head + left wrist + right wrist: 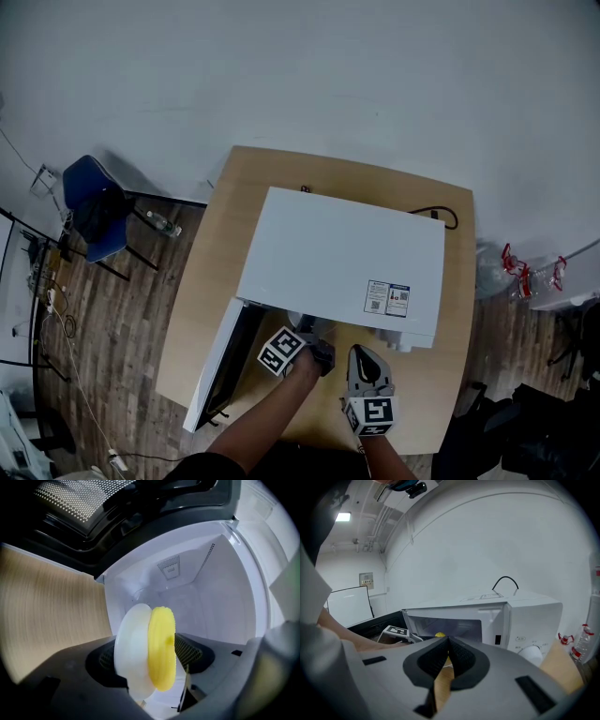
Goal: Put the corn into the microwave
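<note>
Lower centre, the left gripper (152, 657) stands wide, corn (161, 648) between its jaws at the open microwave (201, 588); right gripper (447, 643) closed.

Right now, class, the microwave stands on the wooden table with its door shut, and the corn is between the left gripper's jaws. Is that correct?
No: the door is open, swung out to the left, as the head view shows. The rest holds: the microwave stands on the wooden table, and the corn is between the jaws of the left gripper.
</note>
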`<state>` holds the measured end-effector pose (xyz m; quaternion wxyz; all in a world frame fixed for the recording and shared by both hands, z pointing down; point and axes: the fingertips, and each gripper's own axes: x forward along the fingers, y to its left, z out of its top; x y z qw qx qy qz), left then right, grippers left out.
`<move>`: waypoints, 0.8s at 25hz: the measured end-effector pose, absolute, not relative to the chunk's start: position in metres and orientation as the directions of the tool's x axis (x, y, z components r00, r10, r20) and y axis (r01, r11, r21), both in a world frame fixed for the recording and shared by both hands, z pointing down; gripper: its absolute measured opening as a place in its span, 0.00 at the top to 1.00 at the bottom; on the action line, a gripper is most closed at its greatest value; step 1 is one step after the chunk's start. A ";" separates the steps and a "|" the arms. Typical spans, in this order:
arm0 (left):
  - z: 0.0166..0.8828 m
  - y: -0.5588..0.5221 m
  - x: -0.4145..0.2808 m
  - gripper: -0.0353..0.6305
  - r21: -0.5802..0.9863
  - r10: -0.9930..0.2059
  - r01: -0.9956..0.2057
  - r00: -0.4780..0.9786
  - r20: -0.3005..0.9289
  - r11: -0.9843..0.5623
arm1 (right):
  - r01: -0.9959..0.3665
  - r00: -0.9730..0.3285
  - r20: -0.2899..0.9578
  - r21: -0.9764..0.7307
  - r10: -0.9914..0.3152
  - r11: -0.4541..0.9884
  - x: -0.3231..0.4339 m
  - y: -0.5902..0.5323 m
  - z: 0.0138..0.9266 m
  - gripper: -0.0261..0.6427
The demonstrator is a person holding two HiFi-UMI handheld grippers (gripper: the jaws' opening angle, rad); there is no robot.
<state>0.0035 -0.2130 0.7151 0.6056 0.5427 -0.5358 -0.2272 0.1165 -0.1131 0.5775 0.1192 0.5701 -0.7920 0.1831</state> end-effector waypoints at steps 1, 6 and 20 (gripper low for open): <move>0.715 -0.212 0.003 0.51 0.907 -0.860 -0.291 0.325 0.392 0.303 | -0.946 -0.323 0.406 -0.156 -0.855 0.284 0.116 -0.113 0.580 0.87; 0.713 -0.212 0.001 0.51 0.946 -0.876 -0.210 0.367 0.312 0.249 | -0.943 -0.334 0.434 -0.165 -0.837 0.290 0.114 -0.115 0.592 0.87; 0.705 -0.200 0.016 0.51 0.973 -0.832 -0.132 0.505 0.229 0.188 | -0.937 -0.349 0.441 -0.174 -0.827 0.302 0.110 -0.109 0.596 0.87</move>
